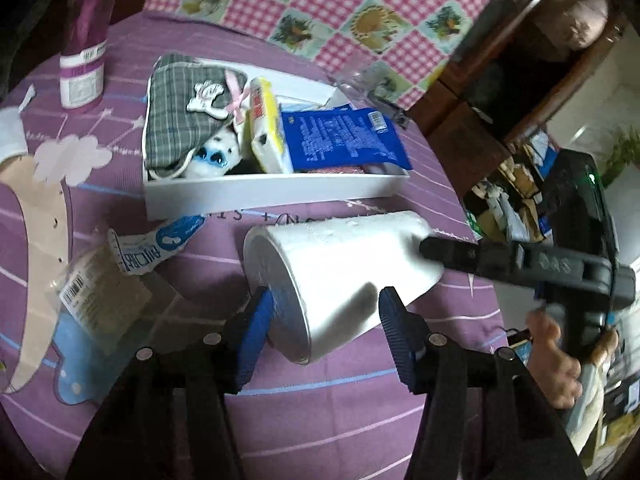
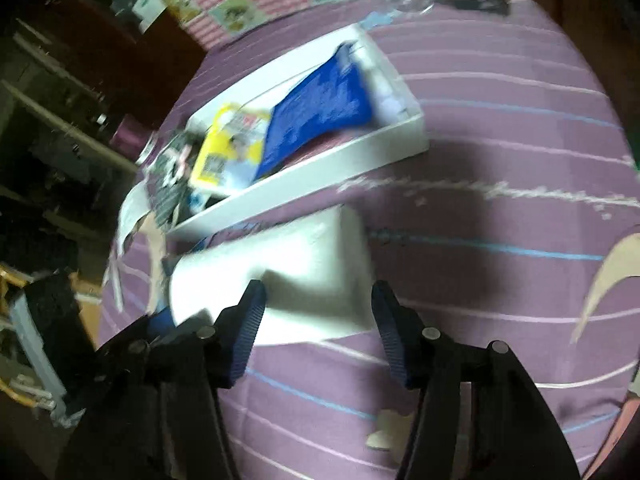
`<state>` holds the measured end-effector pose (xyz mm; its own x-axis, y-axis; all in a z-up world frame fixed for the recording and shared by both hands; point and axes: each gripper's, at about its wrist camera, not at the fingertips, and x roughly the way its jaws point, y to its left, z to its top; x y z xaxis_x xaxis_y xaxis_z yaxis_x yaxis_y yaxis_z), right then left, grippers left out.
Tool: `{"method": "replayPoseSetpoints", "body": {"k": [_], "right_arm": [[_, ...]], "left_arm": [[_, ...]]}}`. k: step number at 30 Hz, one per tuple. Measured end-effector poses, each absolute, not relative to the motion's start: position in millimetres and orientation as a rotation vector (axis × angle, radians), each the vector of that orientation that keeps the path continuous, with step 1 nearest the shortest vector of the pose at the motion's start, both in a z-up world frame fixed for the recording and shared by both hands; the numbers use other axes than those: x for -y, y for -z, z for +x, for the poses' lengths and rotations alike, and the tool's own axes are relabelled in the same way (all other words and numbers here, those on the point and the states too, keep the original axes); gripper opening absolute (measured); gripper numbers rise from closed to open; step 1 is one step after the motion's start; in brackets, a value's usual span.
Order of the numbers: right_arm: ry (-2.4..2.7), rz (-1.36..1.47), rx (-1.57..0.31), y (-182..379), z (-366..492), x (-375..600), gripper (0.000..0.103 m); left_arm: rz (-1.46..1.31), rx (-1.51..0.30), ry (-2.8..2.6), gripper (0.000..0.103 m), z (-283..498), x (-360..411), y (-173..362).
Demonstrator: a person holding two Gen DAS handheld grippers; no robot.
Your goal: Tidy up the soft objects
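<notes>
A white paper roll [image 1: 332,276] lies on its side on the purple bedspread, in front of a white box [image 1: 276,194]. My left gripper [image 1: 326,336] is open with its blue pads on either side of the roll's near end. My right gripper [image 2: 316,334] is open, its jaws around the roll's other end [image 2: 280,276]; its finger [image 1: 460,254] touches the roll's far end in the left wrist view. The box [image 2: 320,164] holds a grey plaid pouch [image 1: 180,116], a plush toy [image 1: 218,156], a yellow pack [image 1: 266,124] and a blue packet [image 1: 340,136].
A purple-white bottle [image 1: 84,52] stands at the far left. A beige belt [image 1: 32,248] and plastic wrappers [image 1: 132,256] lie left of the roll. A checked quilt [image 1: 328,8] lies behind the box. A dark wooden cabinet [image 1: 520,64] stands to the right.
</notes>
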<state>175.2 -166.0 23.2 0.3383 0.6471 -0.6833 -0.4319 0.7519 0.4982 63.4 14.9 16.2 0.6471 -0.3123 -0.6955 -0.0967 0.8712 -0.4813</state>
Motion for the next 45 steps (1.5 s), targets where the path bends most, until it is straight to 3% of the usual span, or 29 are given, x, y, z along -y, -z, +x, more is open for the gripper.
{"method": "replayPoseSetpoints", "body": {"k": [9, 20, 25, 26, 28, 30, 33, 39, 45], "right_arm": [[-0.696, 0.177, -0.867, -58.9, 145.4, 154.6, 0.057], [-0.812, 0.113, -0.776, -71.5, 110.1, 114.2, 0.057], [-0.829, 0.069, -0.79, -73.5, 102.6, 92.5, 0.057], [-0.837, 0.061, -0.792, -73.7, 100.7, 87.4, 0.057], [-0.852, 0.041, -0.803, -73.9, 98.2, 76.2, 0.057], [-0.868, 0.031, -0.817, -74.6, 96.8, 64.7, 0.057], [-0.898, 0.011, -0.837, -78.2, 93.5, 43.5, 0.056], [-0.949, -0.065, -0.836, -88.7, 80.1, -1.1, 0.053], [-0.918, -0.109, -0.925, -71.3, 90.1, -46.0, 0.036]], "left_arm": [[-0.34, -0.81, -0.158, 0.056, 31.1, -74.5, -49.1], [-0.236, -0.93, -0.15, 0.057, 43.4, -80.5, 0.2], [-0.127, -0.931, -0.201, 0.062, 49.8, -72.5, 12.3], [-0.146, -0.925, -0.208, 0.053, 48.4, -76.6, 11.2], [-0.189, -0.912, -0.209, 0.047, 44.3, -85.0, 8.8], [-0.231, -0.9, -0.225, 0.028, 39.0, -94.4, 7.3], [-0.307, -0.892, -0.236, 0.012, 33.8, -109.8, 8.2], [-0.317, -0.881, -0.259, 0.001, 26.7, -112.3, 7.7], [-0.378, -0.86, -0.288, 0.0, 13.9, -127.5, 6.3]]}}
